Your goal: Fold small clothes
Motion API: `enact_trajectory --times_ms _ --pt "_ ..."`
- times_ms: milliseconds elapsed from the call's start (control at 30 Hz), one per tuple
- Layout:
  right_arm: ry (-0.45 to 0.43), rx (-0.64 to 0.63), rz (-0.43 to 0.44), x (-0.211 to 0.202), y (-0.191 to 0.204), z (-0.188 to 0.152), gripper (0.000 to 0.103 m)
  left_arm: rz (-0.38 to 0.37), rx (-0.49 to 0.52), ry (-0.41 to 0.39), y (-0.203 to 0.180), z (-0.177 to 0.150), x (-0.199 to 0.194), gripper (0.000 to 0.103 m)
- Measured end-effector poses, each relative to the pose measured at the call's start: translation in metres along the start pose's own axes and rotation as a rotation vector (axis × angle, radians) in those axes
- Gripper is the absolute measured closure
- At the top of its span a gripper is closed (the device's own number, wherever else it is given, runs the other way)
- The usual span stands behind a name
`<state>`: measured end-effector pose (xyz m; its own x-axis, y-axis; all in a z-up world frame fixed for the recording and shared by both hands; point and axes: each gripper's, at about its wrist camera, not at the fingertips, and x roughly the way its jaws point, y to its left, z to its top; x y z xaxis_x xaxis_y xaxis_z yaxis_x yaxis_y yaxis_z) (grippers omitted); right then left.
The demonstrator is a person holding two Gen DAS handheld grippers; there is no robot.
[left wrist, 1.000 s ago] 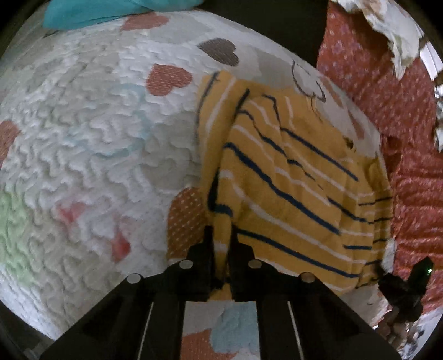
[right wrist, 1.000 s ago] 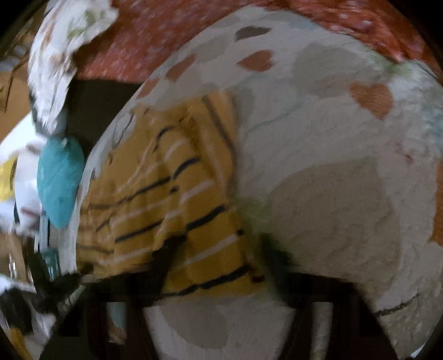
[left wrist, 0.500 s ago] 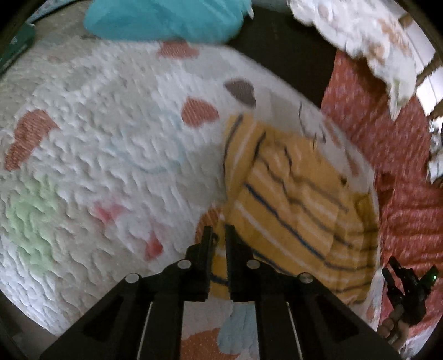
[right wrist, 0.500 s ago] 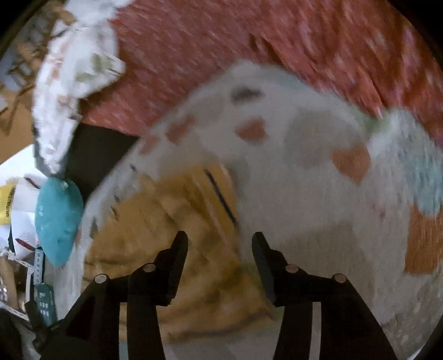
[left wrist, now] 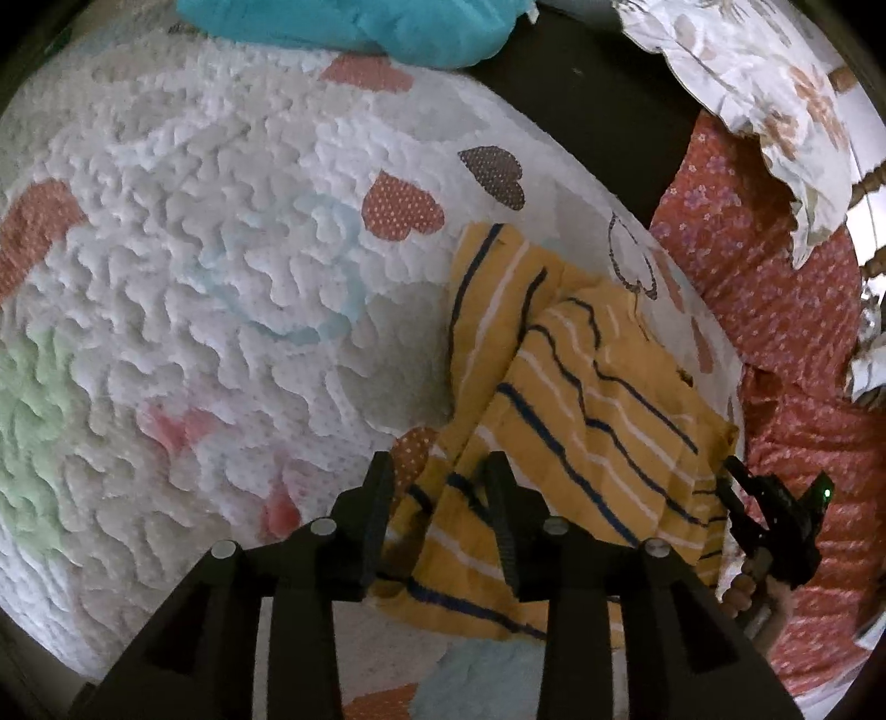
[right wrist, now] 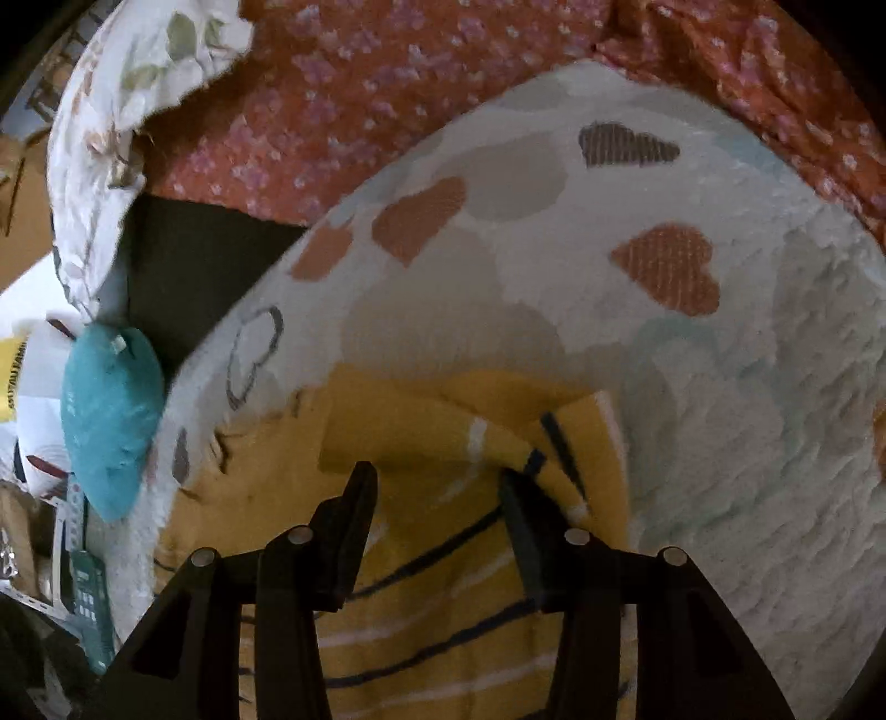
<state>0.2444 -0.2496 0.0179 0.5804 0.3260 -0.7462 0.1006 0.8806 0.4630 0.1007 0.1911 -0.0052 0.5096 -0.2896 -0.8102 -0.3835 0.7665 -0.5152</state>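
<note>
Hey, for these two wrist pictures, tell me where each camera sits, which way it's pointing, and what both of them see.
Left wrist: sits on the left gripper, looking along its open fingers at the yellow striped garment on the heart quilt; the right gripper and the hand holding it show at lower right.
Right wrist: sits on the right gripper, fingers open above the same garment, facing the red floral cloth.
Shared: garment, quilt, teal cushion, red cloth.

yellow top (left wrist: 587, 399) w/ navy+white stripes, heart-print quilt (left wrist: 221, 266)
</note>
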Motion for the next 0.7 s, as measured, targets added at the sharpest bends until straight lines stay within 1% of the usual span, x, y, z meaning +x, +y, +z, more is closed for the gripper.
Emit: enact_trajectory --times_ms 33,100,133,200,233,300,367,433,467,500,533,567,600,633,700 --pt "-0.015 -0.005 -0.009 -0.006 0.002 -0.001 0.049 -0.003 -0.003 0.003 0.0 -0.001 0.0 0.068" --pt "-0.046 -0.008 -0.009 -0.018 0.006 -0.004 0.046 0.004 0.002 0.004 0.0 -0.004 0.0 0.061" --pt "-0.053 -0.011 0.004 -0.023 0.006 -0.007 0.046 0.008 0.006 0.004 0.0 -0.006 -0.001 0.059" --pt "-0.047 -0.034 0.055 -0.033 0.023 -0.015 0.046 0.021 0.01 0.006 0.001 -0.012 0.0 0.051" --pt "-0.031 -0.057 0.081 -0.034 0.033 -0.021 0.046 0.033 0.012 0.007 0.001 -0.015 0.001 0.051" --pt "0.027 -0.138 0.111 -0.031 0.06 -0.036 0.046 0.063 0.023 0.017 -0.001 -0.024 0.006 0.051" --pt "0.109 -0.23 0.13 -0.021 0.097 -0.049 0.046 0.085 0.049 0.028 -0.005 -0.032 0.01 0.051" --pt "0.198 -0.291 0.159 -0.006 0.132 -0.06 0.046 0.096 0.067 0.034 -0.009 -0.039 0.013 0.051" --pt "0.257 -0.319 0.185 0.004 0.154 -0.067 0.046 0.097 0.069 0.039 -0.01 -0.04 0.014 0.051" --pt "0.298 -0.338 0.195 0.012 0.171 -0.072 0.045 0.096 0.072 0.049 -0.01 -0.042 0.015 0.052" --pt "0.338 -0.359 0.196 0.022 0.189 -0.076 0.044 0.094 0.074 0.056 -0.011 -0.042 0.015 0.056" --pt "0.372 -0.385 0.185 0.032 0.208 -0.082 0.044 0.085 0.074 0.065 -0.01 -0.042 0.015 0.07" --pt "0.39 -0.405 0.171 0.041 0.223 -0.084 0.043 0.059 0.063 0.081 -0.008 -0.041 0.015 0.078" --pt "0.408 -0.429 0.154 0.051 0.239 -0.088 0.043 0.024 0.038 0.099 -0.003 -0.041 0.016 0.08" --pt "0.452 -0.476 0.12 0.072 0.268 -0.094 0.042 -0.009 0.007 0.116 0.004 -0.041 0.017 0.08"
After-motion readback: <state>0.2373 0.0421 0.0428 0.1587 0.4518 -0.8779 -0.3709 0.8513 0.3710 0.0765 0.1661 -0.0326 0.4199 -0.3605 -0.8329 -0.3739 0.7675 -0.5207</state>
